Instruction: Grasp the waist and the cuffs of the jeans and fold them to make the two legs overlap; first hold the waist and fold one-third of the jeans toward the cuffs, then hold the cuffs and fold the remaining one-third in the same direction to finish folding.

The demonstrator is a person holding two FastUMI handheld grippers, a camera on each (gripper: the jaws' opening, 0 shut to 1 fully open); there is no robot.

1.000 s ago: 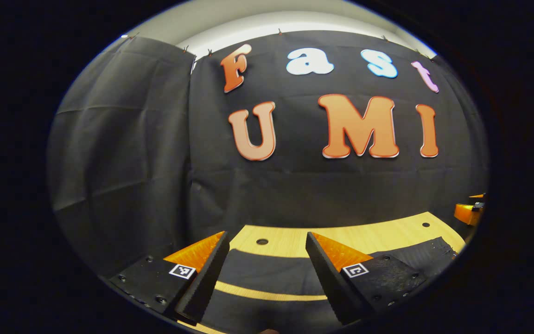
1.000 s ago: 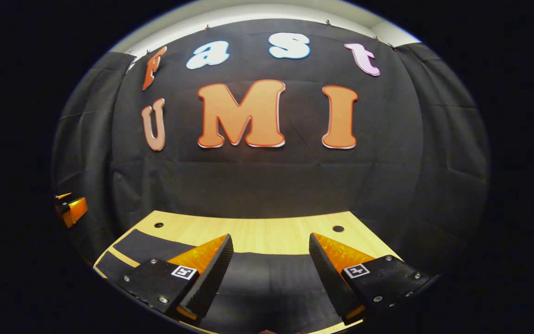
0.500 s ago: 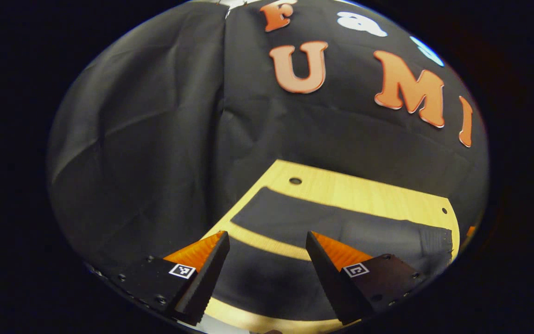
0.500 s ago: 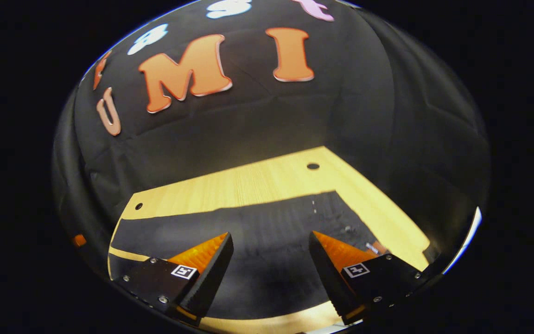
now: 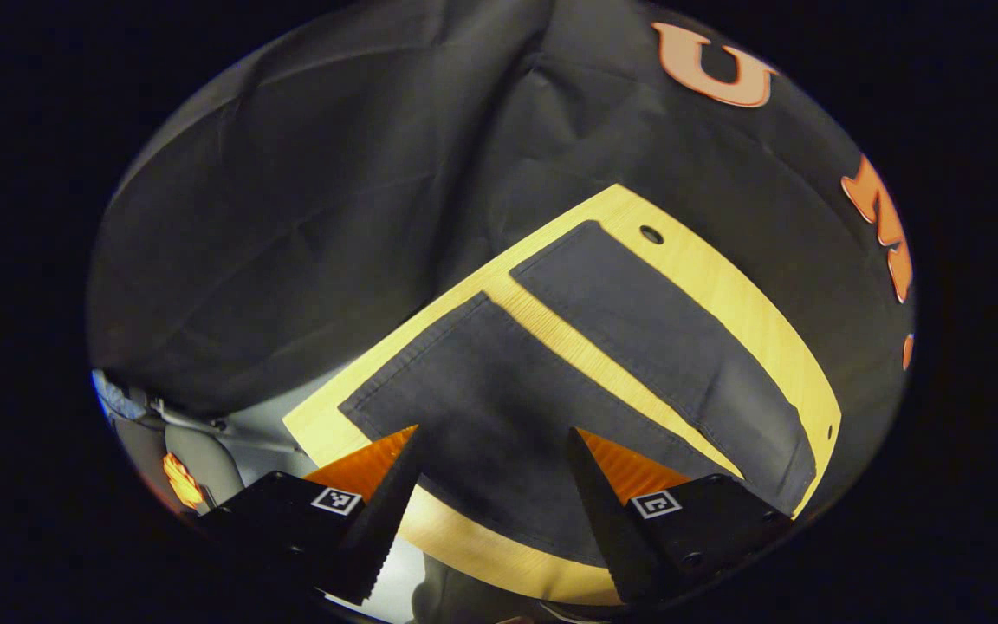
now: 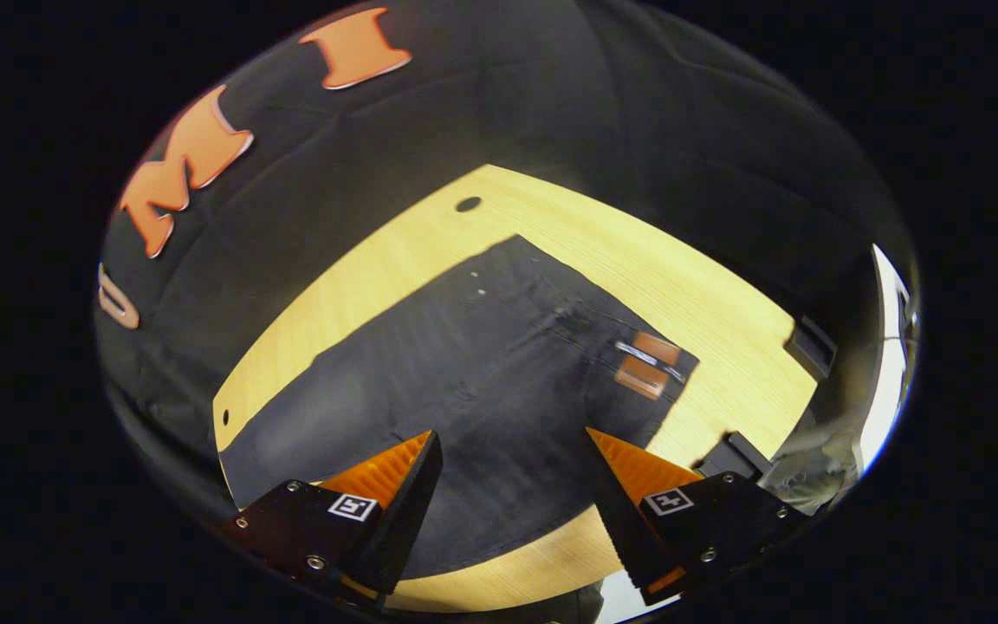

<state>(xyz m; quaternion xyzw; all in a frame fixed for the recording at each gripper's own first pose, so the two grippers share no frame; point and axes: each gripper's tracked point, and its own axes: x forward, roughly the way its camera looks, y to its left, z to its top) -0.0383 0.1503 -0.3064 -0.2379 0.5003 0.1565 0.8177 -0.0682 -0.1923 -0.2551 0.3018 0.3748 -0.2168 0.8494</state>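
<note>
Both cameras have tipped down since the earlier frames, bringing more of the pale wooden bench (image 5: pixel 750 303) into sight. Dark denim jeans (image 6: pixel 499 381) lie flat along its length. Left gripper view: two legs (image 5: pixel 499 407) spread apart, bench showing between them, cuffs at the bench's left end. Right gripper view: waist, with brown patch (image 6: pixel 646 364), toward the right edge. Left gripper (image 5: pixel 490 485) and right gripper (image 6: pixel 512 494) hover with jaws apart, holding nothing.

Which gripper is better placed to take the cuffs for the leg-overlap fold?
Left. The left gripper hangs open over a leg's cuff; the right gripper faces the waist, likely its own grab.
</note>
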